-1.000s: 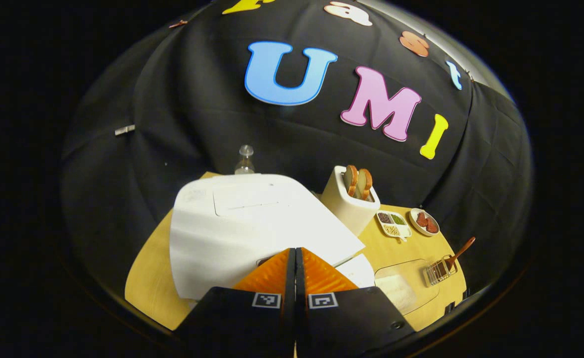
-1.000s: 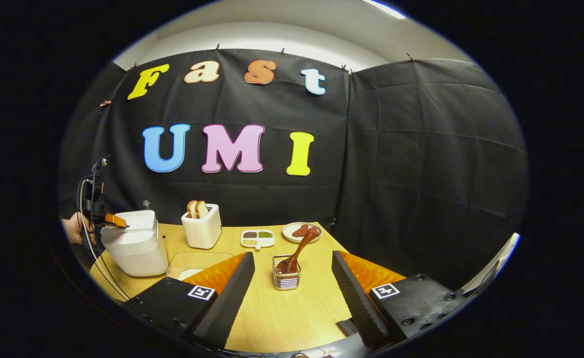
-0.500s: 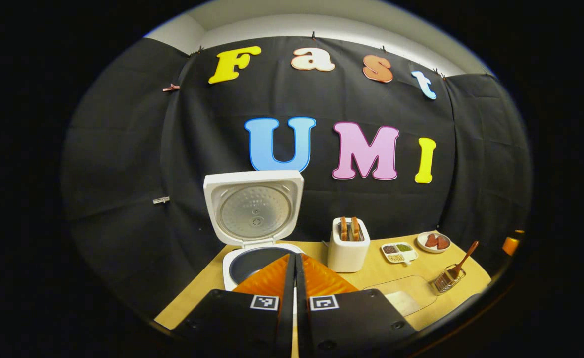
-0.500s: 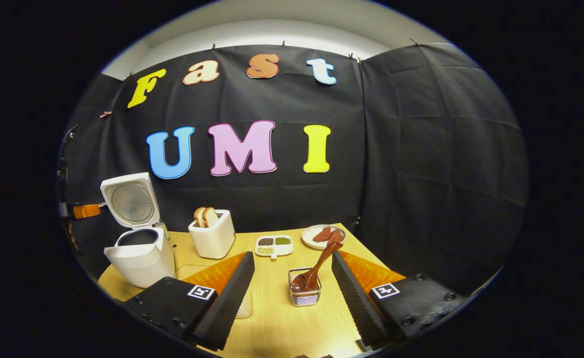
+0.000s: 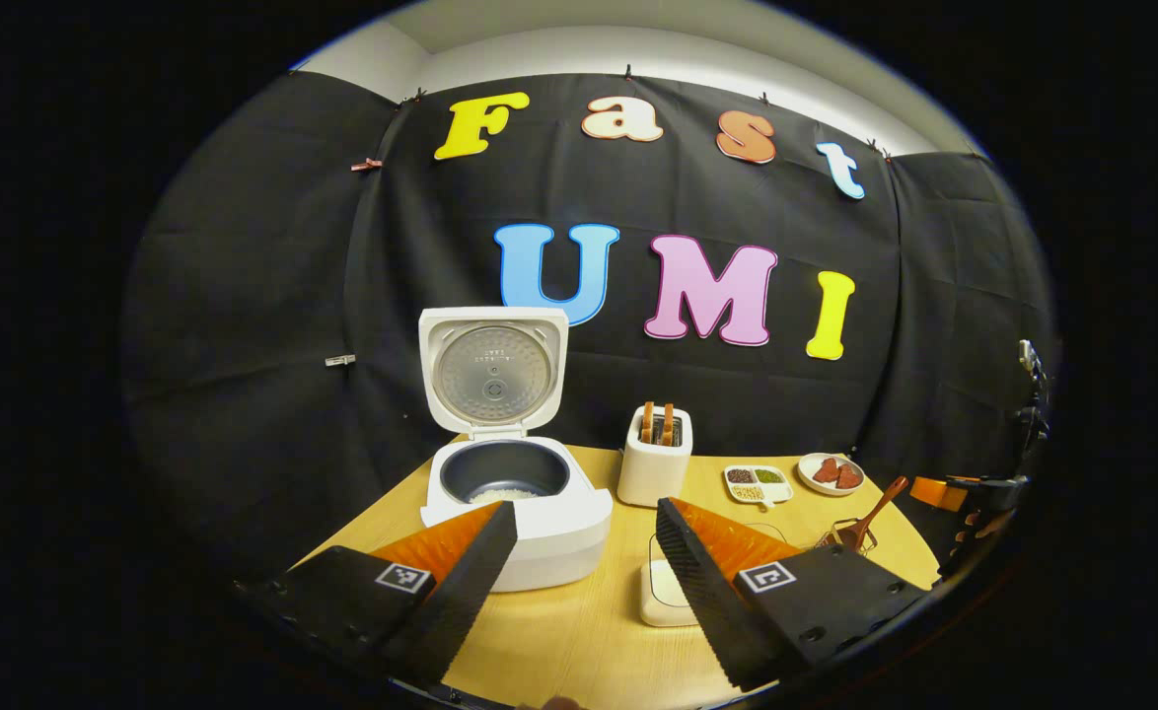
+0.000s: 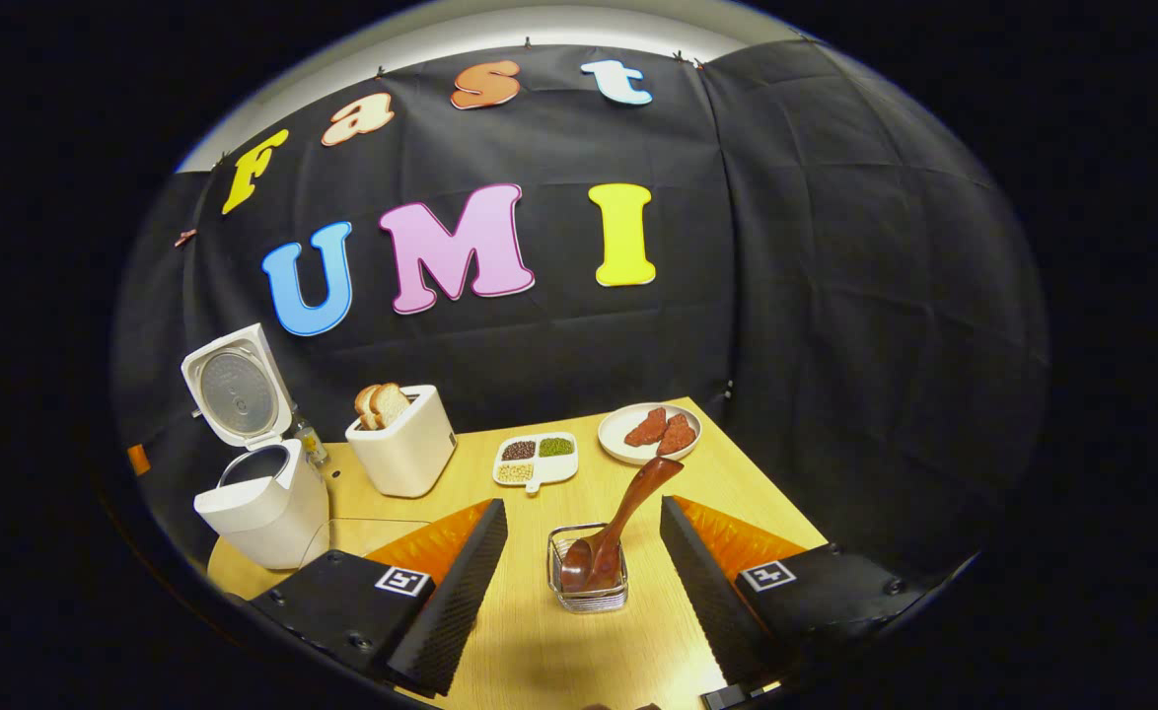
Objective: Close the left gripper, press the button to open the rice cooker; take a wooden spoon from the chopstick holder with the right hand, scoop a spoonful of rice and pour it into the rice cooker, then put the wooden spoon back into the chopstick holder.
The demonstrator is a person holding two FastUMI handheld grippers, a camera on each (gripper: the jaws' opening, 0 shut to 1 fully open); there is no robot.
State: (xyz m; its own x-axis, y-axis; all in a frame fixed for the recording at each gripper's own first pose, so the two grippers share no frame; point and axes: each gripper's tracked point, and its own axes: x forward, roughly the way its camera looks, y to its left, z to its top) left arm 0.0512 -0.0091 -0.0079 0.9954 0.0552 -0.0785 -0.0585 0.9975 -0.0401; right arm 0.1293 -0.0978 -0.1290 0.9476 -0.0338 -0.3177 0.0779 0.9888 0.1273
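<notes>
**Spoon handle leans up and away, dead ahead of the open right gripper**

The right gripper (image 6: pixel 584 552) is spread wide and holds nothing. The chopstick holder (image 6: pixel 589 592), a small clear rack, stands on the table (image 6: pixel 540 671) directly ahead, framed between the two fingers without touching either. In it sits the wooden spoon (image 6: pixel 618 532), bowl down inside the rack, its handle rising forward and to the gripper's right, the tip close to the right finger. That tilted long axis is what a grasp has to match: the fingers should probably straddle the handle above the rack's rim.

The left gripper (image 5: pixel 579 552) is also wide and empty, and sits well away from the spoon, so the right one is clearly nearer. Just ahead and to its left stands the rice cooker (image 5: pixel 515 513), lid upright, dark inner pot holding a little white rice. Ahead to its right lies a clear tray (image 5: pixel 668 592) with something white in it, apparently the rice supply.
</notes>
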